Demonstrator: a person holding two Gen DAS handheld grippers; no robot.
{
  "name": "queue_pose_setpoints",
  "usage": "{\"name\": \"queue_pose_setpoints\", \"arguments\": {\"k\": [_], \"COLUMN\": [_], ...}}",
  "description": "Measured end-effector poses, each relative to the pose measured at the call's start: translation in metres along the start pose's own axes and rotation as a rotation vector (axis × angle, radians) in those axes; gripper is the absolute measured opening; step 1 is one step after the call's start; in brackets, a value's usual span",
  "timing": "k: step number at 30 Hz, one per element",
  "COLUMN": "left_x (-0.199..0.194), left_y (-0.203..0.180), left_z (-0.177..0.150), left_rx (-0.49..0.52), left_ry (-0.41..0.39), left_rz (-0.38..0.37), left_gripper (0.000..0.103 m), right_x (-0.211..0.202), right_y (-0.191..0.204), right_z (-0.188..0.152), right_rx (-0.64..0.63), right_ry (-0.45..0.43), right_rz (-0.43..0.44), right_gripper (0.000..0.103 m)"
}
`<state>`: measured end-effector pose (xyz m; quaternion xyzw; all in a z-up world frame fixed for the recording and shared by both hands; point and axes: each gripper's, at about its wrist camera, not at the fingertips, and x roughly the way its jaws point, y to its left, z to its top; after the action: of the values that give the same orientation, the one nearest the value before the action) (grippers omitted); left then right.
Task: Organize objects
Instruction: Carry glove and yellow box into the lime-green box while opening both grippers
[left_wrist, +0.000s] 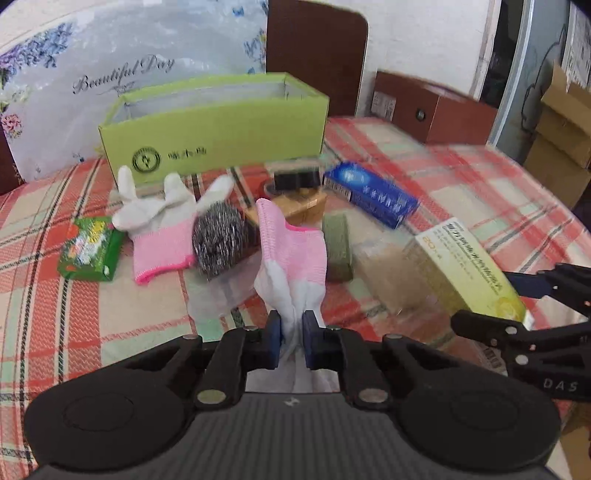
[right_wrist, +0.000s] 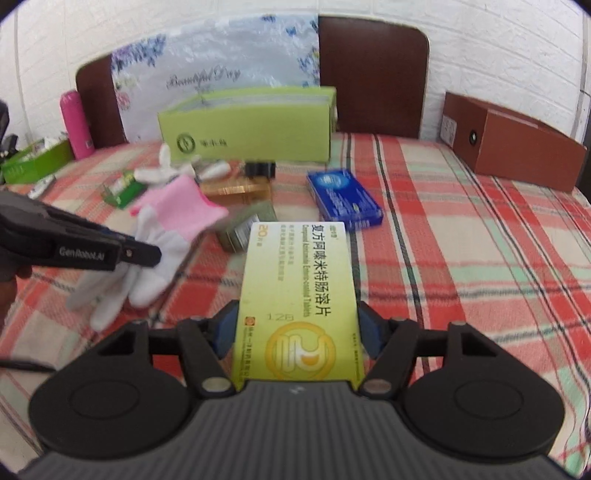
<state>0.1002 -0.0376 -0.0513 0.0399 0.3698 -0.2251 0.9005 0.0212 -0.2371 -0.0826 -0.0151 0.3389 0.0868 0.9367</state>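
While the left gripper (left_wrist: 291, 341) pinched the white fingers of a pink-cuffed glove (left_wrist: 291, 266), lifted over the plaid bedspread (left_wrist: 461, 177), the right gripper (right_wrist: 297, 334) clamped a yellow medicine box (right_wrist: 297, 291), open green box (left_wrist: 214, 125) behind, second glove (left_wrist: 159, 229) beside a steel scourer (left_wrist: 218, 243).

Green box (right_wrist: 33, 162) cut off at right-wrist view's left edge

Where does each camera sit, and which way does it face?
Left wrist: on the left hand-held gripper, facing the green box; its pads pinch a glove; the right hand-held gripper shows.
Right wrist: on the right one, facing the same box; its pads clamp a yellow carton.
Shared: blue box, plaid cloth.
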Motion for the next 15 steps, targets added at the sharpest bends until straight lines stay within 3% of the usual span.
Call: {"name": "queue_pose_setpoints", "arguments": {"k": [8, 15], "left_x": [-0.049, -0.034], "left_y": [0.019, 0.049], "left_z": [0.076, 0.162], "left_rx": [-0.005, -0.046], "left_ry": [-0.192, -0.274], "left_rz": [0.004, 0.056], "left_gripper": [0.012, 0.012], "right_x": [-0.002, 0.048], "right_y": [-0.001, -0.002], "right_z": [0.082, 0.167], "right_rx": [0.014, 0.023], "right_ry": [-0.161, -0.200], "right_rz": [0.089, 0.116], "right_gripper": [0.065, 0.065]}}
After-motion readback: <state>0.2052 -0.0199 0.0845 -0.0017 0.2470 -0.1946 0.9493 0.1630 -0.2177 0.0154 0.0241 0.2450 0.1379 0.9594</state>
